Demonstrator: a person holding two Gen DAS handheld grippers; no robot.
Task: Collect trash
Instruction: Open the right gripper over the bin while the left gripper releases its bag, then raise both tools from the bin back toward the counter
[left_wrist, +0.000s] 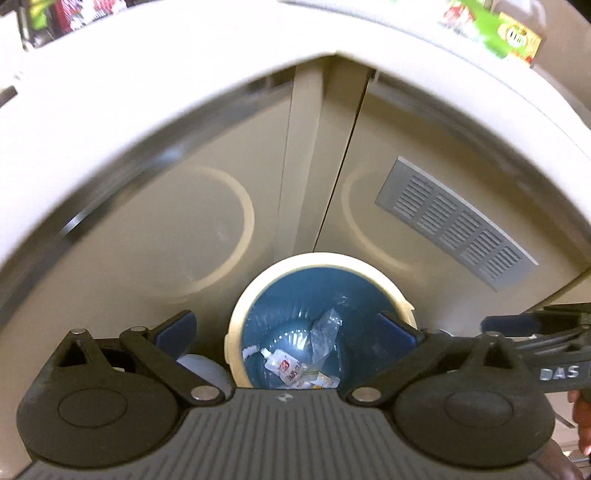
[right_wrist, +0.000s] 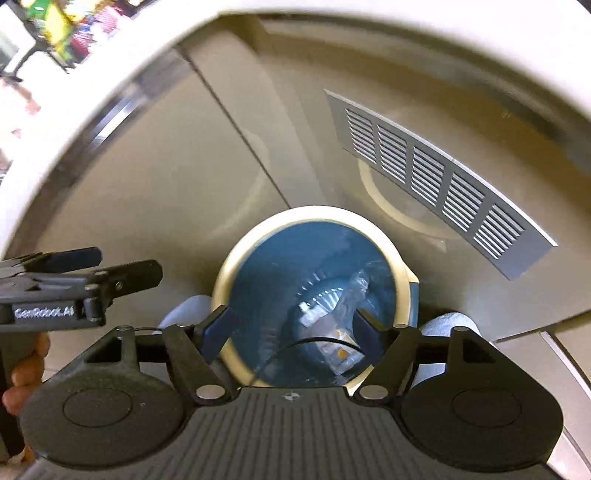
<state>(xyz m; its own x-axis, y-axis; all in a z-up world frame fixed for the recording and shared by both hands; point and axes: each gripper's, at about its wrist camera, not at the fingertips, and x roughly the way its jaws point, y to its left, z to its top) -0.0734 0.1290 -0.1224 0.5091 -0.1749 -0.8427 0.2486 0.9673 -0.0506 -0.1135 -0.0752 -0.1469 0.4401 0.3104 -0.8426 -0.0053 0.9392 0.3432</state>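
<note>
A round bin with a cream rim (left_wrist: 317, 258) (right_wrist: 314, 214) and a blue liner stands on the floor below both grippers. At its bottom lie a white sachet with a red label (left_wrist: 282, 365), a clear crumpled wrapper (left_wrist: 325, 328) (right_wrist: 354, 288) and a small packet (right_wrist: 340, 354). My left gripper (left_wrist: 286, 325) hangs over the bin's mouth, open wide with nothing between its blue pads. My right gripper (right_wrist: 293, 321) is over the bin too, open and empty. Each gripper also shows side-on in the other's view: the right gripper (left_wrist: 517, 325) and the left gripper (right_wrist: 122, 266).
Beige cabinet doors with a grey vent grille (left_wrist: 454, 221) (right_wrist: 436, 173) stand behind the bin. A white counter corner (left_wrist: 184, 74) juts out above it, with colourful packages (left_wrist: 509, 33) on top. Pale blue rounded shapes (right_wrist: 184, 314) (right_wrist: 450, 325) flank the bin. A hand (right_wrist: 22, 373) grips the left handle.
</note>
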